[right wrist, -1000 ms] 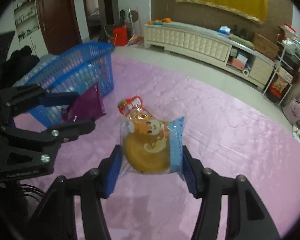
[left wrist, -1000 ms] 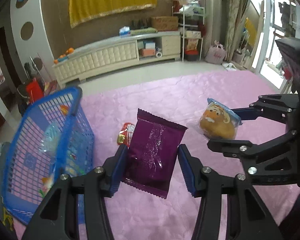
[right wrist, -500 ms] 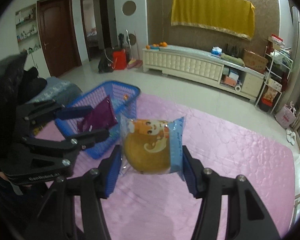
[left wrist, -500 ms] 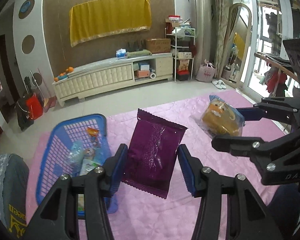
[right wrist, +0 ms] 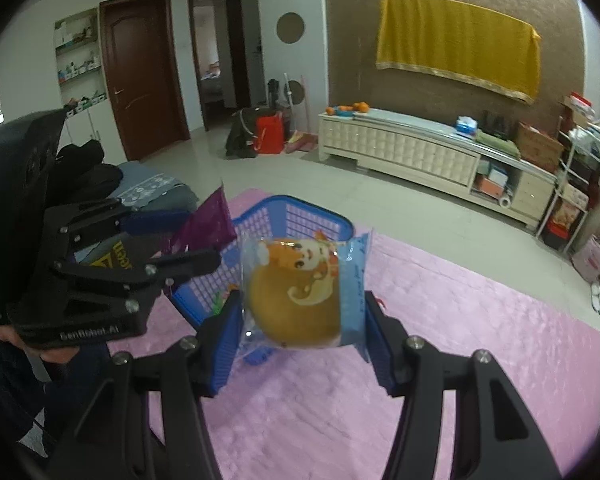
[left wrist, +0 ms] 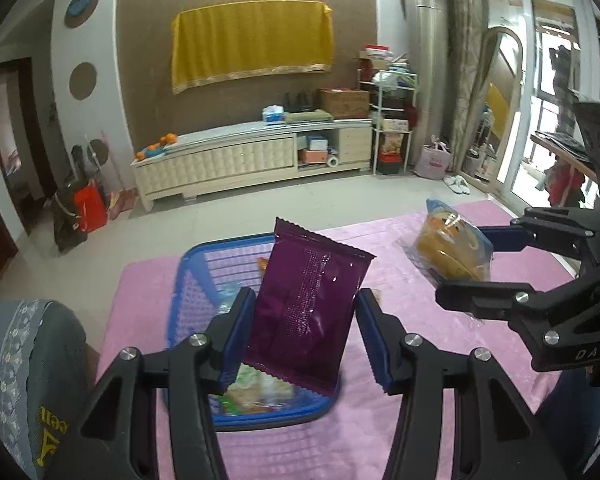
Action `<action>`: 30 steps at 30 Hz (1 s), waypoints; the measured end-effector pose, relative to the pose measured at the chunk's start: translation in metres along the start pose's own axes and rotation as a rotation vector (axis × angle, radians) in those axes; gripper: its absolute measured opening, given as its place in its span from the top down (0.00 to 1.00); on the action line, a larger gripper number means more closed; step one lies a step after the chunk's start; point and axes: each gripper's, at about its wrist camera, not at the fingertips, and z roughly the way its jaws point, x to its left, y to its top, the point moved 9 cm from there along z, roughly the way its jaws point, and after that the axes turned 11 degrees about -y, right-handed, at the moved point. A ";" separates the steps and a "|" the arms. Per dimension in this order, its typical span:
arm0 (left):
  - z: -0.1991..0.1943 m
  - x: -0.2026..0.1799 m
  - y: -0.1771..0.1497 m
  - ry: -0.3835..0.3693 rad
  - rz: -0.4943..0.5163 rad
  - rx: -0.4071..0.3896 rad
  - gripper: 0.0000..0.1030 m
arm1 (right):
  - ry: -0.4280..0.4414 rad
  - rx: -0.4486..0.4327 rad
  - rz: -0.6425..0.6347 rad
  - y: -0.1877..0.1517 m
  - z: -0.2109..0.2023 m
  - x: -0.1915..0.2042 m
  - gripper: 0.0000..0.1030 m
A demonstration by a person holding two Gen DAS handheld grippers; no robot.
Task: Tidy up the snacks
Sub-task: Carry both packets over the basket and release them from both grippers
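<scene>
My left gripper (left wrist: 304,332) is shut on a purple snack packet (left wrist: 308,308) and holds it in the air above the blue basket (left wrist: 188,304), which lies on the pink cloth with several snacks inside. In the right wrist view my right gripper (right wrist: 300,328) is shut on a clear-and-blue wrapped round cake (right wrist: 300,300), also lifted, just right of the basket (right wrist: 300,216). The same cake (left wrist: 452,252) shows at the right of the left wrist view, and the purple packet (right wrist: 208,224) shows at the left of the right wrist view.
The pink cloth (right wrist: 460,320) covers the work surface and stretches away to the right. A small snack (left wrist: 376,294) lies on it beside the basket. A grey garment (left wrist: 24,360) sits at the left edge. A cream cabinet (left wrist: 252,160) stands along the far wall.
Both grippers have risen with their snacks and swung toward the basket. The basket, earlier at the far left, now lies under the purple packet.
</scene>
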 end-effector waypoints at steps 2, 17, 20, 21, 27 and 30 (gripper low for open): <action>-0.004 0.016 -0.001 0.008 -0.007 0.002 0.52 | 0.011 0.010 -0.003 0.006 0.009 0.010 0.40; 0.006 0.095 -0.040 0.038 -0.098 0.062 0.52 | 0.085 0.139 -0.073 0.012 0.090 0.083 0.40; 0.010 0.099 -0.048 0.033 -0.107 0.068 0.52 | 0.098 0.169 -0.101 0.007 0.110 0.097 0.40; 0.011 0.100 -0.050 0.031 -0.113 0.070 0.52 | 0.097 0.186 -0.105 0.004 0.119 0.101 0.40; 0.016 0.113 -0.057 0.038 -0.137 0.079 0.52 | 0.092 0.243 -0.105 -0.004 0.151 0.107 0.40; 0.012 0.121 -0.058 0.046 -0.151 0.076 0.52 | 0.081 0.264 -0.109 -0.004 0.162 0.108 0.40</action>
